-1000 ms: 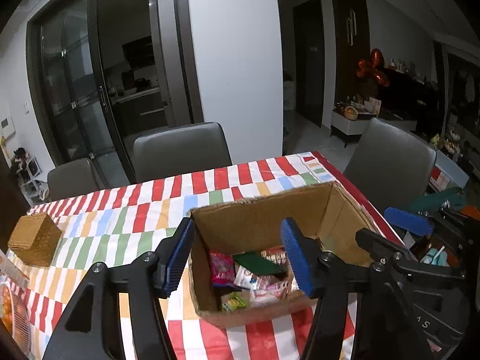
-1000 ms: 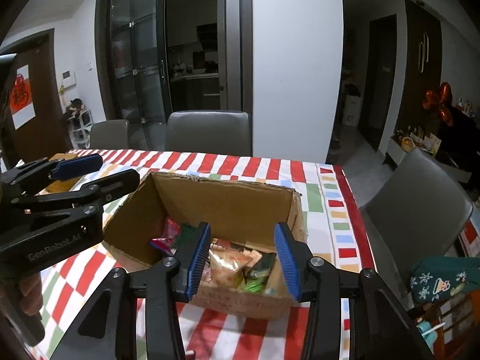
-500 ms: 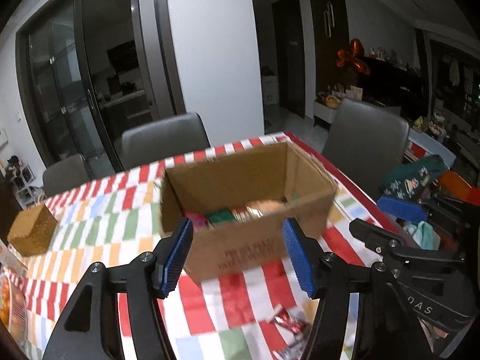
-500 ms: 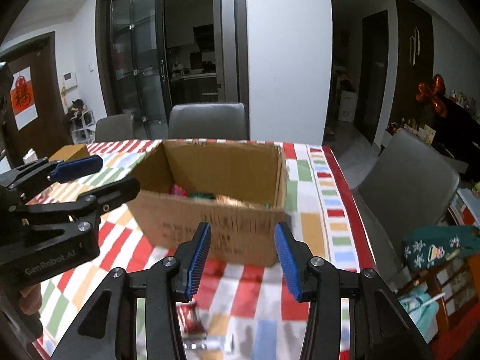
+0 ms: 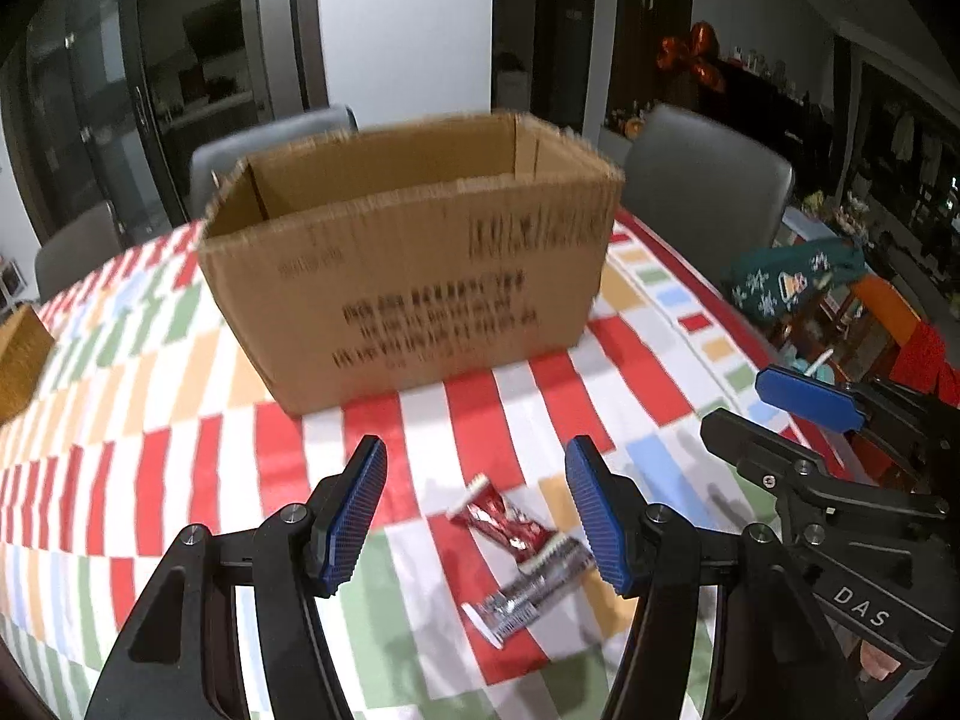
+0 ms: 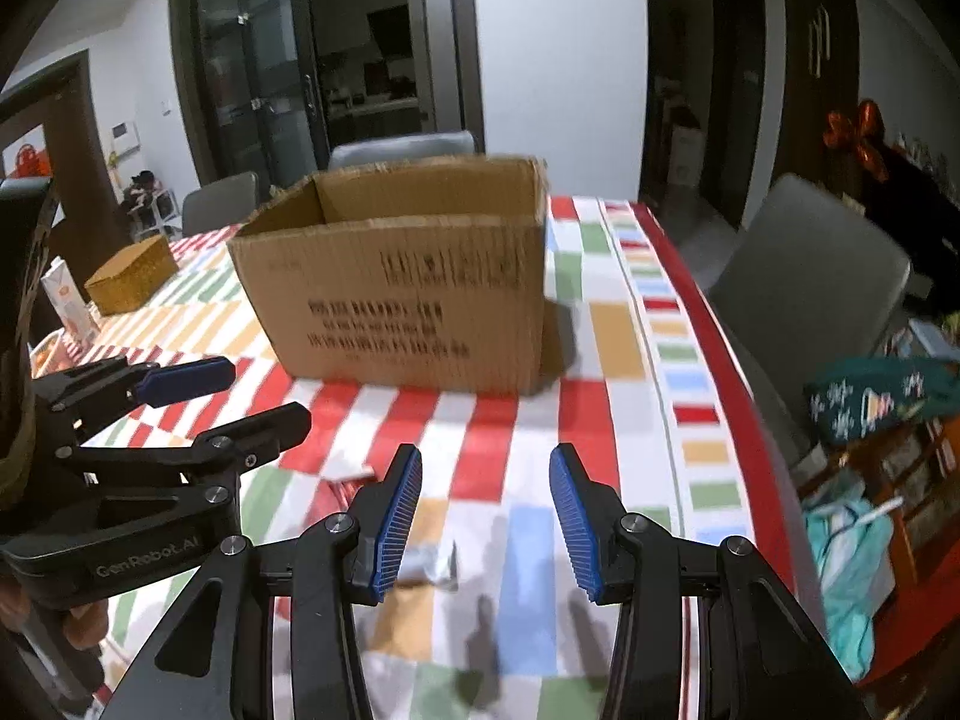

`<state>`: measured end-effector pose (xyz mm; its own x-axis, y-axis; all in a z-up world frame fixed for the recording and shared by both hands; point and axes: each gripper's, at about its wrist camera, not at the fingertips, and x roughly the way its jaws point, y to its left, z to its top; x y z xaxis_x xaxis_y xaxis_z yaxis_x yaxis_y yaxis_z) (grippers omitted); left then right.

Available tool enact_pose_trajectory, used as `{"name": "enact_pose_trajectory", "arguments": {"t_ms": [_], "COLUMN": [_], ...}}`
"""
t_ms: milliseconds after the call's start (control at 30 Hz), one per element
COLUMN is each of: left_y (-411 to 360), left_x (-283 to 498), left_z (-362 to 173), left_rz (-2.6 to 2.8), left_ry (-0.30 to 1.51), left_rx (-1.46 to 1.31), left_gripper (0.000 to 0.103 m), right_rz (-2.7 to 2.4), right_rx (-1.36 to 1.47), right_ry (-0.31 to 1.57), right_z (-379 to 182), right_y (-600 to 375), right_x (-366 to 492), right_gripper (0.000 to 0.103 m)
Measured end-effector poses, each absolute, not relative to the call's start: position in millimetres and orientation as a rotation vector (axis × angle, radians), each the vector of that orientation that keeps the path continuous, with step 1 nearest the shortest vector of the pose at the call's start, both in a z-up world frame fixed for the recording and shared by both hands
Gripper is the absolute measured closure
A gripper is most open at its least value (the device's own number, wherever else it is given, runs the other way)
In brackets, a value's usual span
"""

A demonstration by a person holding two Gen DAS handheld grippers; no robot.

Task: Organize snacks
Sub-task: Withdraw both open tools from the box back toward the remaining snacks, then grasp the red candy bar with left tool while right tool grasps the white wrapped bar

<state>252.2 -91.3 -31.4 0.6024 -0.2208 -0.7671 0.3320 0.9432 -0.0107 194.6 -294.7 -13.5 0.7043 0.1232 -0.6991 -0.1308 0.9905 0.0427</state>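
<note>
On the striped table cloth [image 5: 150, 468], near its front edge, my left tongs [image 5: 474, 510] hang wide apart and grip nothing. Between them lie a red snack [image 5: 501, 519] and a silver snack [image 5: 528, 594], touching. Behind stands the brown box [image 5: 408, 276]. My right tongs [image 6: 486, 516] gape too, holding nothing.
</note>
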Motion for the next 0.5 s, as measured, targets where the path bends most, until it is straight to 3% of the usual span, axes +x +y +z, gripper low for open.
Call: {"name": "enact_pose_trajectory", "arguments": {"t_ms": [500], "left_y": [-101.2], "left_x": [272.2], "left_z": [-99.8], "left_rz": [-0.32], "left_ry": [1.04], "left_rx": [0.074], "left_gripper": [0.051], "right_rz": [0.125], "right_rx": [0.016], "right_ry": [0.903], "right_z": [-65.6], "right_y": [-299.3], "right_x": [190.0], "right_gripper": [0.057]}}
